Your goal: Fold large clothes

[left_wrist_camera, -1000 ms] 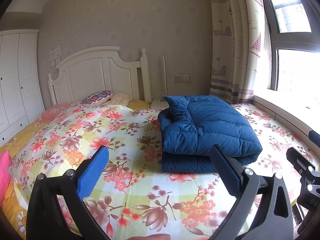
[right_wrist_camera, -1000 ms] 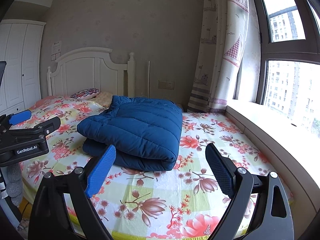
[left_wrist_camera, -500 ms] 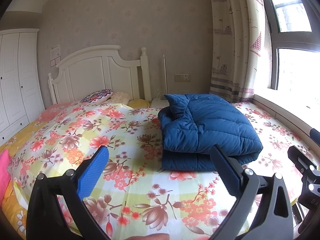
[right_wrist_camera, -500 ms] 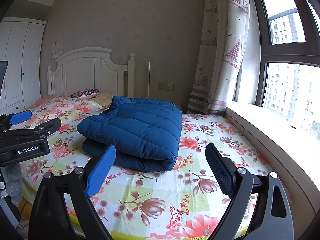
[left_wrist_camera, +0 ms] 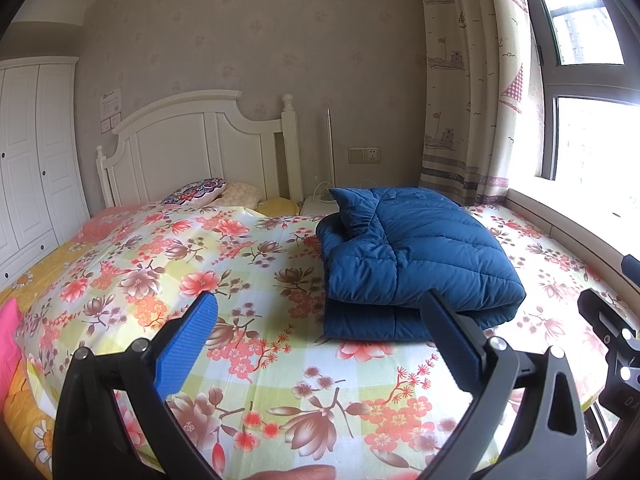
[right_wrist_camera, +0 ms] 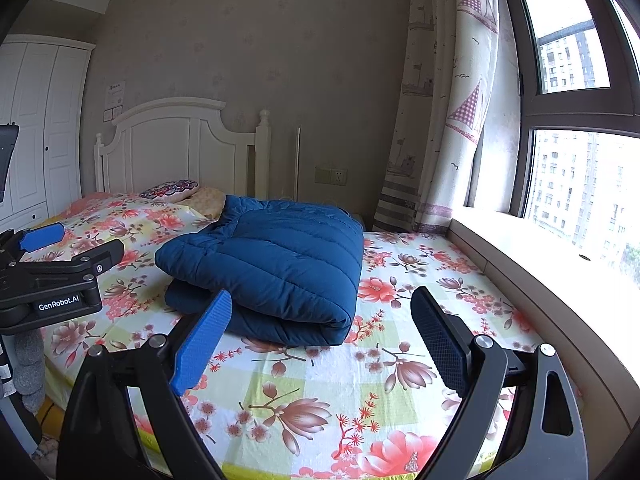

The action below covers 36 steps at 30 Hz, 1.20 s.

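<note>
While the blue puffy coat [left_wrist_camera: 416, 264] is seen folded into a thick bundle, it is laid on the flowery bed sheet [left_wrist_camera: 248, 280], on the side of the bed nearest the window [left_wrist_camera: 592, 128]. Its collar end is turned toward the white headboard [left_wrist_camera: 192, 148], and its rounded fold is turned toward the foot of the bed. Nothing is laid on top of the coat.

The left gripper [left_wrist_camera: 320, 340] is held above the sheet, in front of the coat and a little to its left. Its two fingers are spread wide apart, and nothing is pinched between them. The coat is not touched by it.

The right gripper [right_wrist_camera: 322, 340] is held in front of the coat too, on the window side. Its fingers are also spread wide, and only bare sheet is seen between them. The coat is not touched by this one either.

Behind the coat, a patterned pillow [left_wrist_camera: 196, 192] is seen by the headboard. A curtain with boats [left_wrist_camera: 464, 92] is hung past the coat, next to the window. A white wardrobe [left_wrist_camera: 28, 152] is seen far from the coat, across the bed.
</note>
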{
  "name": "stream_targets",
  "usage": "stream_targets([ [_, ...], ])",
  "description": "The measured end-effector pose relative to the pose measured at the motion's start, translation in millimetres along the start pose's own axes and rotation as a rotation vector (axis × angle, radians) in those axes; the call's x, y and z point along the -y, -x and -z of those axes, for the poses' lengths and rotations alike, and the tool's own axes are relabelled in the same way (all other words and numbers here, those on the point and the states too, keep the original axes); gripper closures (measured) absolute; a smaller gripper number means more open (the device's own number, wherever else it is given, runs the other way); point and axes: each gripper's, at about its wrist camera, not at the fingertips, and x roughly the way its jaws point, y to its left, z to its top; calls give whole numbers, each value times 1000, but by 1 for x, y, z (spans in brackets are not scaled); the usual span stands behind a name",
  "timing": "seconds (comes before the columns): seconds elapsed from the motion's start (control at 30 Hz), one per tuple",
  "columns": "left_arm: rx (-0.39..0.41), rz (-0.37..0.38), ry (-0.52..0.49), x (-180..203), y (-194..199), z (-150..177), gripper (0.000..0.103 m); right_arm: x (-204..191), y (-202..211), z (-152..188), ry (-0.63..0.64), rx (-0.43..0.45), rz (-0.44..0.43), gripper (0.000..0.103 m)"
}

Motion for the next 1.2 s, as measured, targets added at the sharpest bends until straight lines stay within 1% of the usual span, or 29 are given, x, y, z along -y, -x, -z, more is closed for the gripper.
stream_targets([
  [0.4,-2,-2,0,2,2,3,2,-1,0,0,3,-4,0,15],
  [0.67,8,-9,6,0,5,-1,2,-2,0,0,3,-4,-1,15],
  [0.77,22,-10,11,0,7,-3,2,-2,0,0,3,-4,-2,15],
  [0.83,47,3,18,0,10,-1,2,-2,-1,1,5,-8,-2,15],
  [0.87,67,-3,13,2,12,1,2,-2,-1,2,6,-9,-6,15],
  [0.9,79,-2,-14,7,13,3,2,-2,-2,2,7,-13,-7,15],
  [0.93,75,9,-32,9,12,3,2,-2,-4,3,8,-17,-9,15],
  [1.0,24,50,-50,13,4,3,2,-1,-8,6,9,-30,-14,15],
  [1.03,-38,88,-48,13,-5,4,2,0,-10,8,8,-37,-18,15],
  [1.07,-82,109,-46,12,-13,4,2,1,-13,9,8,-48,-23,15],
  [1.13,-122,102,-51,4,-27,3,2,5,-23,9,42,-82,-23,15],
  [1.2,-145,61,-45,-21,-49,-6,2,20,-36,2,95,-127,-5,16],
])
